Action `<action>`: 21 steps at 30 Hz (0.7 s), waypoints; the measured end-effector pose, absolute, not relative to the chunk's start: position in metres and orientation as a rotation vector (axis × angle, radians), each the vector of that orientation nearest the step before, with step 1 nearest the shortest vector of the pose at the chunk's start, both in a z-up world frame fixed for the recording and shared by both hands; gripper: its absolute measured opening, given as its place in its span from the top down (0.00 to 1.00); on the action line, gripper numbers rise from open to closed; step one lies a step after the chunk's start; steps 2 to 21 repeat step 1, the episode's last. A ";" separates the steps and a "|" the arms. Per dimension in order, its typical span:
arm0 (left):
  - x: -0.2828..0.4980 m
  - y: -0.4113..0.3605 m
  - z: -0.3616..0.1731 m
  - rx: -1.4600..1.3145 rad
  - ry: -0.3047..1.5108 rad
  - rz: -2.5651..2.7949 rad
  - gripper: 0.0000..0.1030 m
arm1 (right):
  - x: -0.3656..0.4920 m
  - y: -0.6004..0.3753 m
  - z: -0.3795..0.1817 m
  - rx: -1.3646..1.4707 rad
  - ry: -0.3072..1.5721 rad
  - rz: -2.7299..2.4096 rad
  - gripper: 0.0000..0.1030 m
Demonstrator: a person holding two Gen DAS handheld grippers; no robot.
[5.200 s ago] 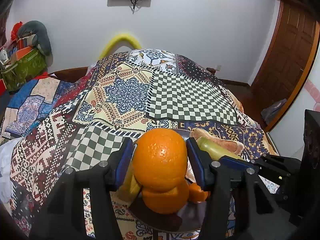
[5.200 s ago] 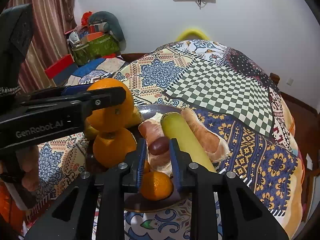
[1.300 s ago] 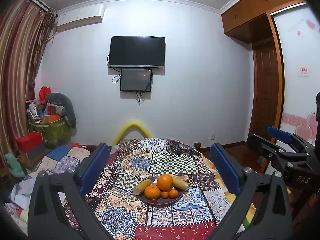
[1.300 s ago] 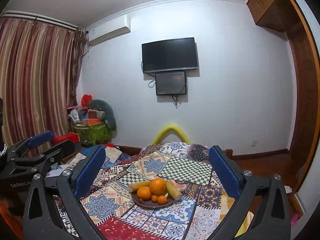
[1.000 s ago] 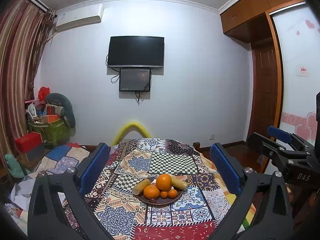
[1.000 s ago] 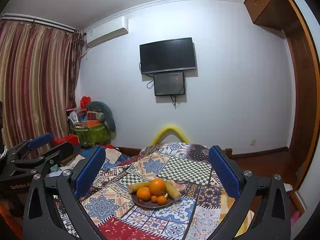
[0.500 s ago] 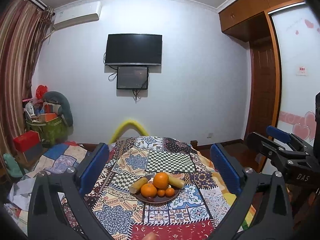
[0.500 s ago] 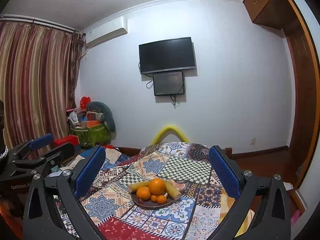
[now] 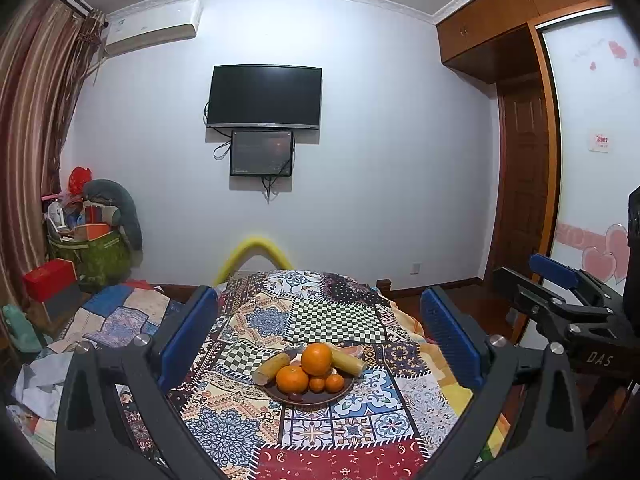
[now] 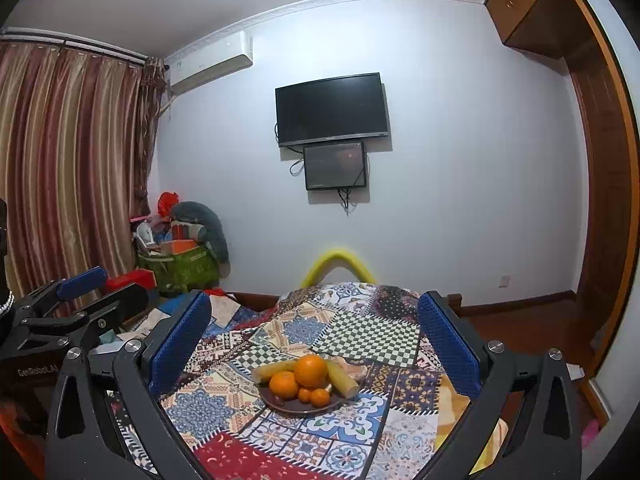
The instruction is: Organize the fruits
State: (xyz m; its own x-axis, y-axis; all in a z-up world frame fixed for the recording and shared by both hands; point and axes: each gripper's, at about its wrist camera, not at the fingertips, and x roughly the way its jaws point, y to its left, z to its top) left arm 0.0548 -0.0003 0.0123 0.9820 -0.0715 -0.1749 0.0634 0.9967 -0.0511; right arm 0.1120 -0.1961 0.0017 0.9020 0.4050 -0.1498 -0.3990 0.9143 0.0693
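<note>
**Both claws wide open and empty, fruit piled on the plate**

The left claw is spread wide, its two blue pads far apart with nothing between them. It is held well back from the fruit and above the table, looking down the length of the room. The right claw stands the same way: jaws fully apart, gripping nothing, and well clear of the plate. In the left view the right claw shows at the right edge; in the right view the left claw shows at the left edge.

Framed between the pads in both views is a dark round plate resting on a patchwork cloth that covers the table. On the plate sits a big orange on top of the pile, with a second orange just below and to its left, touching it. Two small oranges lie side by side at the front of the plate. A yellowish long fruit lies tilted at the left, its end reaching over the rim, and another long yellow fruit lies at the right behind the big orange. Something pale pink shows behind the pile, too hidden to name.

Beyond the table a yellow curved tube rises at the far end. On the white wall hang a black television and a smaller screen just beneath it. A striped curtain hangs at the left, with a heap of bags and boxes near it.
</note>
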 end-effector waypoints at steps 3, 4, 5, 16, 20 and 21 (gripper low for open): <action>0.055 0.000 0.012 -0.047 0.179 -0.067 0.01 | 0.113 -0.196 0.002 0.036 0.164 0.416 0.00; 0.055 0.000 0.012 -0.047 0.179 -0.067 0.01 | 0.113 -0.196 0.002 0.036 0.164 0.416 0.00; 0.055 0.000 0.012 -0.047 0.179 -0.067 0.01 | 0.113 -0.196 0.002 0.036 0.164 0.416 0.00; 0.055 0.000 0.012 -0.047 0.179 -0.067 0.01 | 0.113 -0.196 0.002 0.036 0.164 0.416 0.00; 0.055 0.000 0.012 -0.047 0.179 -0.067 0.01 | 0.113 -0.196 0.002 0.036 0.164 0.416 0.00; 0.055 0.000 0.012 -0.047 0.179 -0.067 0.01 | 0.113 -0.196 0.002 0.036 0.164 0.416 0.00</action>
